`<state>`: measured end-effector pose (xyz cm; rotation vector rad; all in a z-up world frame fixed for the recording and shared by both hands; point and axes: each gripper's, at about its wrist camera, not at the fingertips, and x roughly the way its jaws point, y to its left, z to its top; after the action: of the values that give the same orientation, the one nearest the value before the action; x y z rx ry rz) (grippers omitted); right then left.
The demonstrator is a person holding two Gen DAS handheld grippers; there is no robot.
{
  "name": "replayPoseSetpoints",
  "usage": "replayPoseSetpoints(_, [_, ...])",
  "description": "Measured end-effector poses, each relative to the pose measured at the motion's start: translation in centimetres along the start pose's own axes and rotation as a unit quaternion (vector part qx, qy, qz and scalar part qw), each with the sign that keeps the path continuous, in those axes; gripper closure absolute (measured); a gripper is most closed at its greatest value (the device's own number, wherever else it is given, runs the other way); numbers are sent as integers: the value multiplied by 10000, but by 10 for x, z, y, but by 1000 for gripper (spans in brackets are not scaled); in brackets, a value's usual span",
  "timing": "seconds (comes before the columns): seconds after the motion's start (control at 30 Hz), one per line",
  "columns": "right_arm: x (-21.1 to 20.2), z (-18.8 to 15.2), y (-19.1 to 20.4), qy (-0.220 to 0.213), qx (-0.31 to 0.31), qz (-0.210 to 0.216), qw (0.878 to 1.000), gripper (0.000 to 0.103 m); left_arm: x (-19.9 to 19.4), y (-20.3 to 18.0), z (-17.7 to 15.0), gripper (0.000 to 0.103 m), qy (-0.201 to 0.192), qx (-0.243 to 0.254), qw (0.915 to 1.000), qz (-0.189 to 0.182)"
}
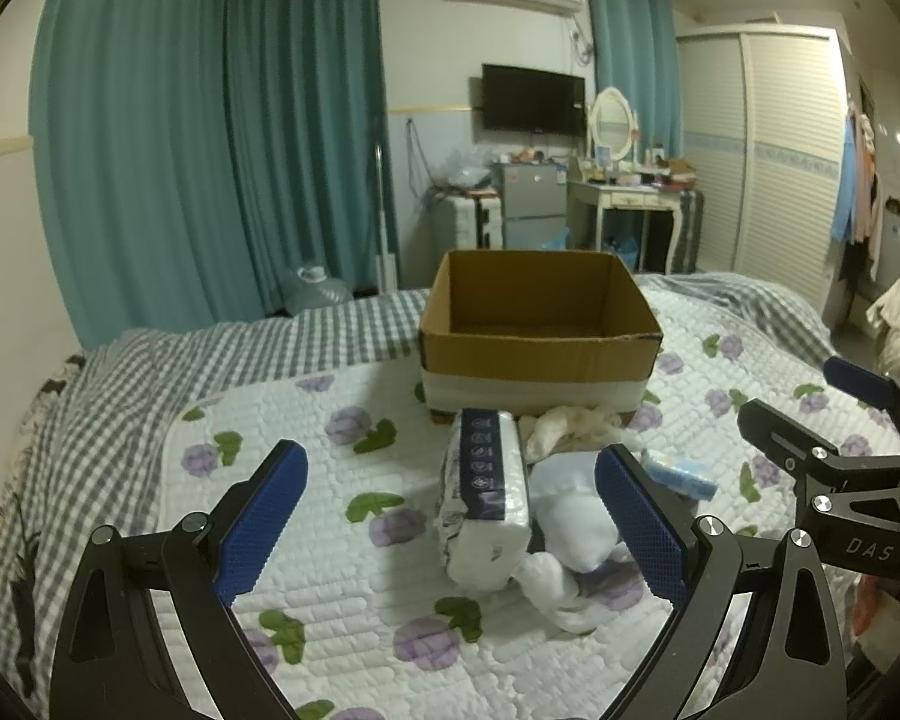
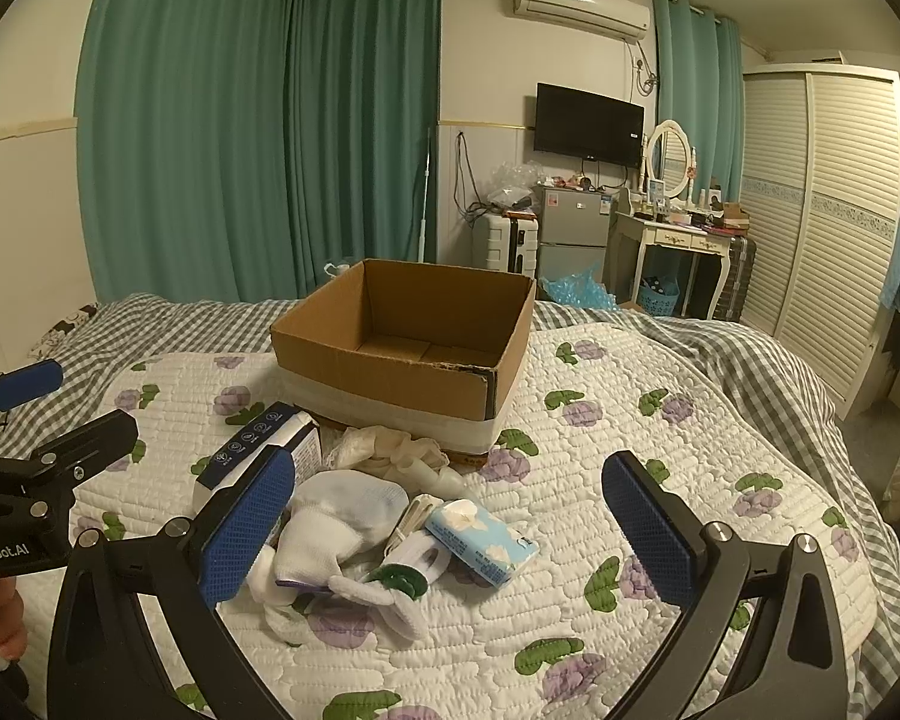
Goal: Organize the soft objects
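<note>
My left tongs stand wide apart and grip nothing; my right tongs are spread too, with nothing between them. "DAS" is printed on the right tool's black body, and "enRobot.AI" on the left tool's. The open brown cardboard box with a white band round its base sits far on the white quilted bed cover with purple flowers, and I see nothing inside it. Near its front lie the soft things: a white tissue pack with a dark blue icon strip at left, white socks, a crumpled cream cloth and a small light-blue pocket tissue pack, its print too small to read.
</note>
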<state>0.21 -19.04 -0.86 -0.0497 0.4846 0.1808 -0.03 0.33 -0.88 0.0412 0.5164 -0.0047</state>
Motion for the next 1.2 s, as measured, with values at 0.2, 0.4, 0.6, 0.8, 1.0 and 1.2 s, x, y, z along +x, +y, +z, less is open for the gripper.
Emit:
replayPoseSetpoints(0.2, [1,0,0,7,-1,-2,10000,0,0,0,0,4,3,9,10000,-8])
replayPoseSetpoints(0.4, [0,0,1,22,-12,8,10000,0,0,0,1,4,4,2,10000,-3])
replayPoseSetpoints(0.6, [-1,0,1,26,-28,11,10000,0,0,0,1,4,7,5,10000,-6])
replayPoseSetpoints(0.8, [-1,1,2,16,-43,10,10000,0,0,0,1,4,-4,0,10000,0])
replayPoseSetpoints(1.0, [-9,9,-1,10,-9,25,10000,0,-8,8,4,4,25,-67,9999,85])
replayPoseSetpoints(1.2, [-23,24,-11,-30,114,3,9999,0,-35,22,26,4,-78,-193,9994,280])
